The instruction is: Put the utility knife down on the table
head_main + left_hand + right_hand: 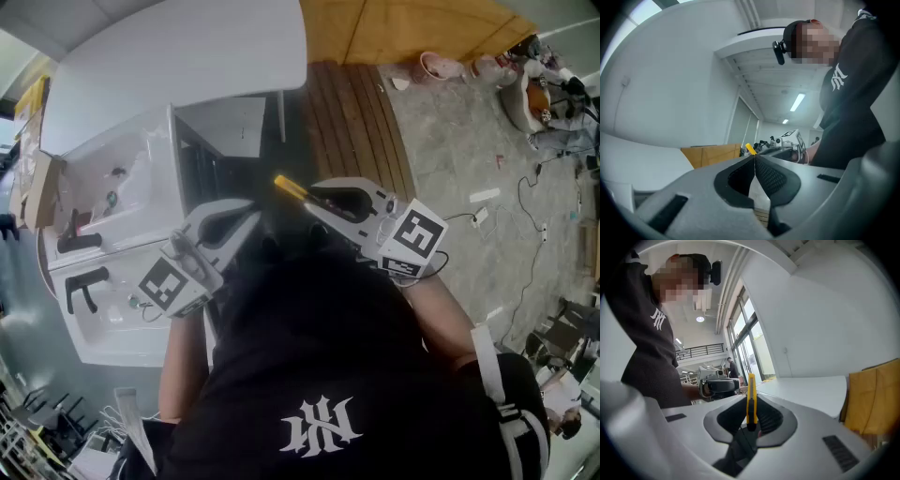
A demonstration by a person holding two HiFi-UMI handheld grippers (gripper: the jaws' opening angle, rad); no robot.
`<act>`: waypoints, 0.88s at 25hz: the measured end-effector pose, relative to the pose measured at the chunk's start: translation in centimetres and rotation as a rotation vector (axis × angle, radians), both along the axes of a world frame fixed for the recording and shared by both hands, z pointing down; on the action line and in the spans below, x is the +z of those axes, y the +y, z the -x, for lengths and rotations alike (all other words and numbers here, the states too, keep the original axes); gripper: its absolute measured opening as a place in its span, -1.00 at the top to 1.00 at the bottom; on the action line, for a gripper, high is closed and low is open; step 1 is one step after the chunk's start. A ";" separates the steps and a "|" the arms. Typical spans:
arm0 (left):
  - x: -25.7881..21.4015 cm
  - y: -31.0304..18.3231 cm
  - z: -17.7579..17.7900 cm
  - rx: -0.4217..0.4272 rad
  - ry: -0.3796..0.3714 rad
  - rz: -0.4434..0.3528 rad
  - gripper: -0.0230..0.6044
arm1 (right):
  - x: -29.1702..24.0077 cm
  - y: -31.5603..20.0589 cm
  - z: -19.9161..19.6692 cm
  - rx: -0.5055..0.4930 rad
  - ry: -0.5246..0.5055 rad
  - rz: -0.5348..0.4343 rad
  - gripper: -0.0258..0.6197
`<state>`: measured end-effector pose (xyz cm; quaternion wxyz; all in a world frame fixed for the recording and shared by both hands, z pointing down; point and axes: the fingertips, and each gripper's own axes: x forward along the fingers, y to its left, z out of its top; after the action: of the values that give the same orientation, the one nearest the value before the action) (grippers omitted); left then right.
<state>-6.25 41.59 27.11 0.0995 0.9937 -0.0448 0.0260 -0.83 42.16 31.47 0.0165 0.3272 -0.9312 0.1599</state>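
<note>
The main risk is letting go too soon. The right gripper (314, 200) is held up in front of the person's chest, off the near edge of the white table (187, 56) and well apart from it. Opened here, it would probably drop the utility knife (751, 394) short of the tabletop and toward the floor (450, 122), so the carry has to reach over the table and come low before release. A second risk is the grip itself. The jaws are clamped on the slim yellow body with the pads pressing its flat sides, and a good length sticks out past the tips, so a quick swing or a knock could make the knife pivot or slide in the pads. Whether the blade is out cannot be told. The left gripper (754, 161) hangs just beside the right one, its jaws pressed together on nothing. It could bump the protruding yellow end if the two drift closer. The knife lies along the right gripper's own axis, its free end pointing toward the table's near edge.
</note>
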 end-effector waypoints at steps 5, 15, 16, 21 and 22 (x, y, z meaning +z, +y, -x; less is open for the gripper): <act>3.0 0.2 0.0 -0.013 -0.074 0.007 0.91 | 0.3 0.1 -0.5 -0.020 0.018 -0.008 0.75; 2.7 0.5 -1.7 -0.067 -0.112 -0.003 0.91 | -0.4 -0.4 -3.6 -0.020 -0.050 0.004 0.75; 2.8 0.5 -2.0 -0.074 -0.118 -0.004 0.91 | -0.4 -0.4 -4.0 -0.024 -0.058 0.002 0.75; 2.8 0.8 -3.4 -0.119 -0.131 0.007 0.91 | -0.6 -0.1 -6.0 -0.052 -0.048 -0.032 0.75; 2.9 0.8 -3.7 -0.127 -0.131 0.013 0.91 | -0.7 0.0 -6.3 -0.057 -0.049 -0.038 0.75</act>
<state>-2.56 42.42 29.97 0.1040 0.9844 -0.1141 0.0846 5.51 42.17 30.81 -0.0079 0.2966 -0.9432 0.1497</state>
